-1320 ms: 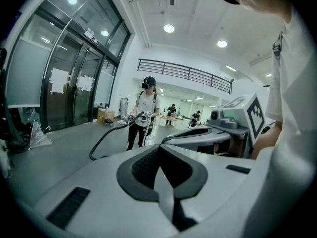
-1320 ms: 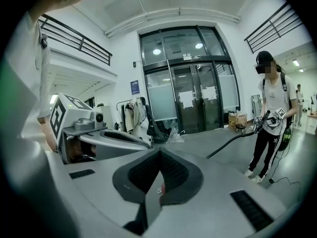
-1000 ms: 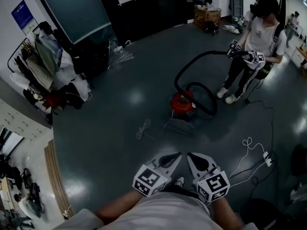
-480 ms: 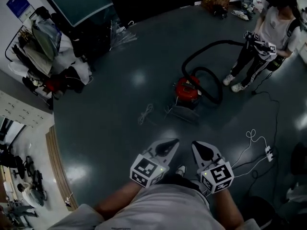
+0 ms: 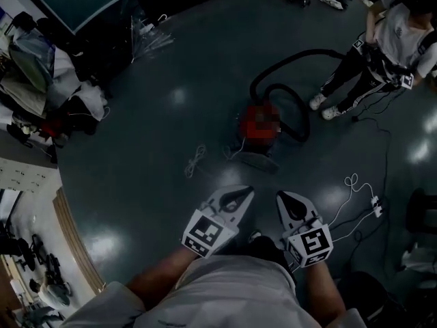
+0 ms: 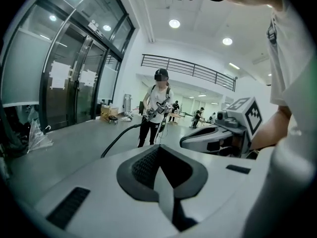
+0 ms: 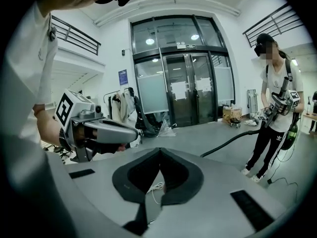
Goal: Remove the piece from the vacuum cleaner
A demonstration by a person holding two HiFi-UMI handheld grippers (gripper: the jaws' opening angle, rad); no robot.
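Vacuum cleaner, red and squat, stands out on the dark floor, straight ahead of me and well apart from both claws. The floor is the biggest thing here, and the stretch between me and the machine is open. Its left edge is crowded with a heap of clothes and bags. Glass doors close off the far side.

Another person stands to the right beyond the machine, holding the far end of the black hose. The hose arcs up from the red body and loops once around its right side. A flat grey floor head lies just beside the machine, on my side of it.

My left claw and right claw are held close to my body, side by side and pointing forward. Both are clenched, pads together, with nothing between them.

A thin white cord lies coiled left of the floor head. To my right are a power strip and its looped lead.
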